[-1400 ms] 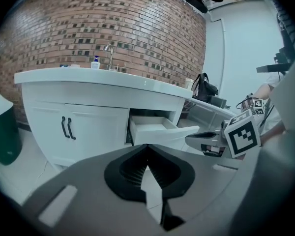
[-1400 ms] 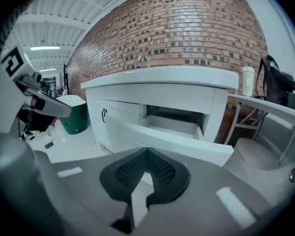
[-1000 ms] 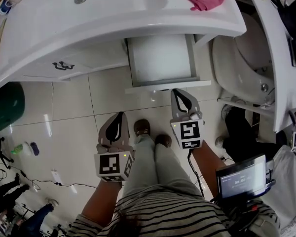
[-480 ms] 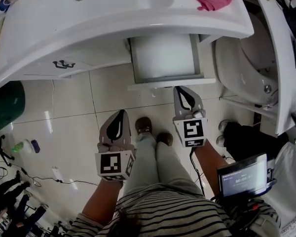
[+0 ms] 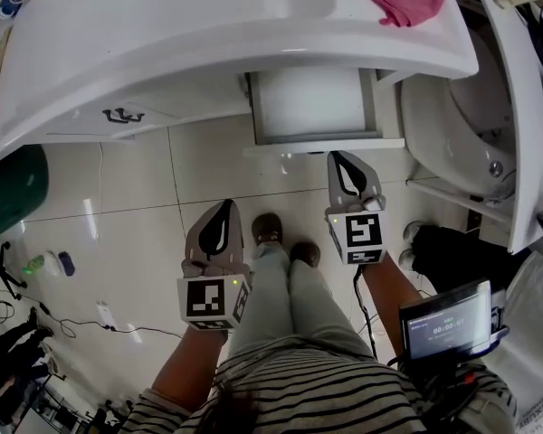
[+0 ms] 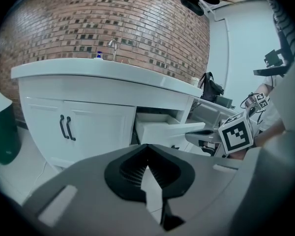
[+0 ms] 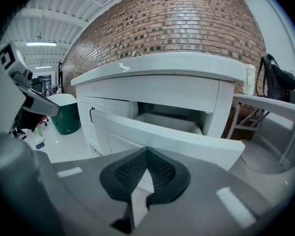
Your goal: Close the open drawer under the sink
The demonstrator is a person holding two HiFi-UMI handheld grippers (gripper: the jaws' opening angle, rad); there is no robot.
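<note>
Open drawer under the sink, right claw at its front

The drawer [image 5: 312,107] juts partway out below the white counter [image 5: 208,34]. The right claw [image 5: 341,157], clenched and empty, points at the drawer's front panel, just beside it. The left claw [image 5: 225,206], also clenched on nothing, hangs farther back over the floor [image 5: 127,242].

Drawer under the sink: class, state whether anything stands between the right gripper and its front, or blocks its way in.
Nothing visible does. The right gripper faces the drawer front directly; the drawer's inside looks empty.
</note>
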